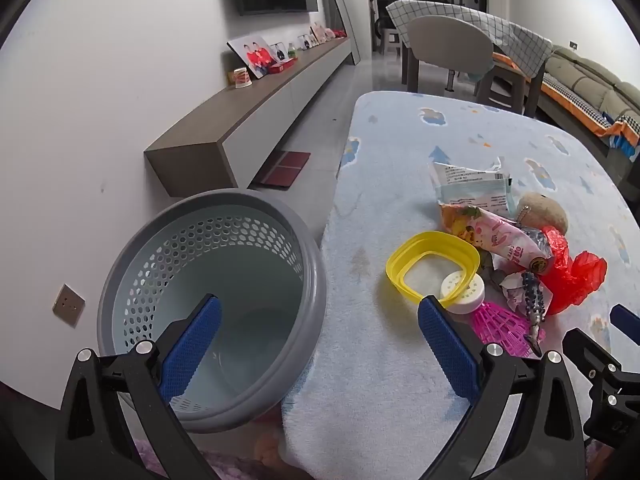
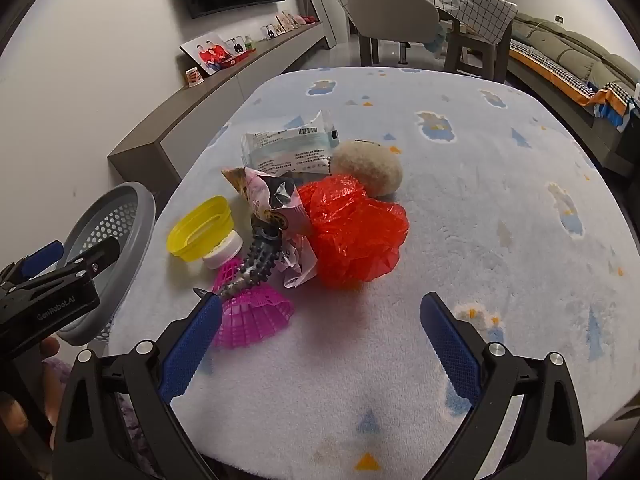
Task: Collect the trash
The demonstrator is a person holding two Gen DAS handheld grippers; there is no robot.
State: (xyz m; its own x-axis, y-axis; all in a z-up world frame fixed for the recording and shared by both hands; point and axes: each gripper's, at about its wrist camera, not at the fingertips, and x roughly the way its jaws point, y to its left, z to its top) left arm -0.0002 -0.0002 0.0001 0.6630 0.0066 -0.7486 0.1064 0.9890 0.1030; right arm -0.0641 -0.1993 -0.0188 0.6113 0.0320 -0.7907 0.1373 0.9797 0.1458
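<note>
Two blue-padded grippers, both spread wide and holding nothing, over a fleece-covered table (image 2: 460, 208) of litter.

The left gripper (image 1: 320, 334) hangs above the edge of a grey perforated bin (image 1: 168, 256), with the trash pile off to its right. Just ahead of the right gripper (image 2: 320, 322) lie a pink shuttlecock (image 2: 256, 316), a red plastic bag (image 2: 352, 228), snack wrappers (image 2: 276, 196) and a yellow ring (image 2: 200, 228).

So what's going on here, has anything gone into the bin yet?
Nothing yet, by the look of it. Both the left gripper and right gripper are open and empty. The left one hangs over the edge between the grey perforated bin, which looks empty, and the table. The right one faces the pile: red plastic bag, pink shuttlecock, snack wrappers, yellow lid.
</note>
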